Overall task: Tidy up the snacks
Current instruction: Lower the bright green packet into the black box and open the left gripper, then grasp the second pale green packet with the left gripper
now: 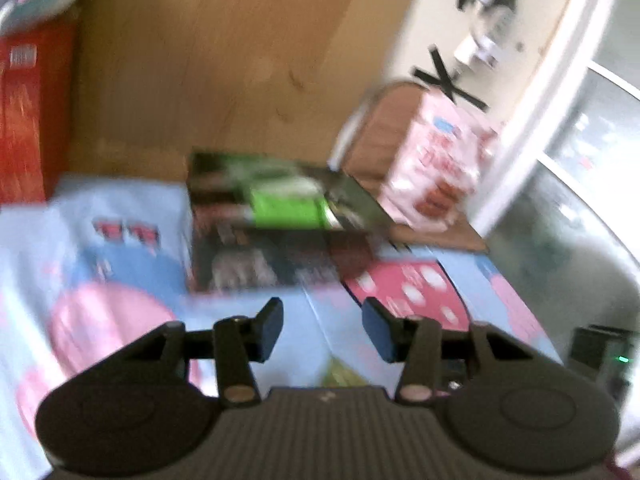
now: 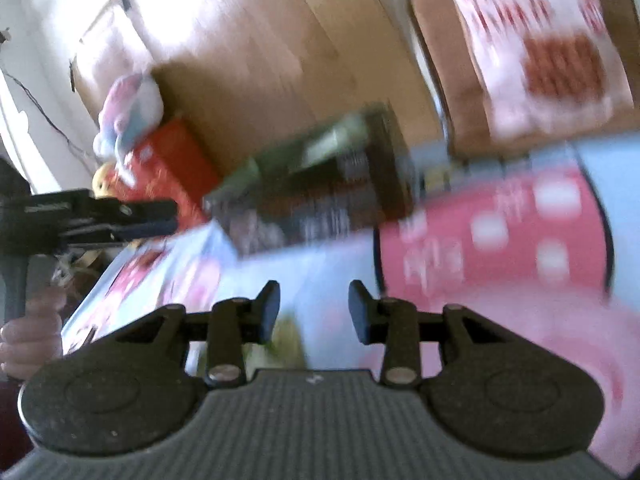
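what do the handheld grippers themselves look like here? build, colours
Both match. The left gripper and the right gripper each have a ribbed dark grey body, two round black housings, black linkage arms with silver pivot pins, and flat dark blue pads. No cables or sleeves visible.

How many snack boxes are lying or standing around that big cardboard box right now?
3, though blur may hide more: a dark box with green label lying flat in the middle, a red box standing left, a pink box right.

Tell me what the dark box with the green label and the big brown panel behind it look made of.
Dark box: probably printed cardboard, going by its flat faces and sharp edges; blur hides the finish. Brown panel: looks like plain matte cardboard, evenly tan with faint creases and no shine.
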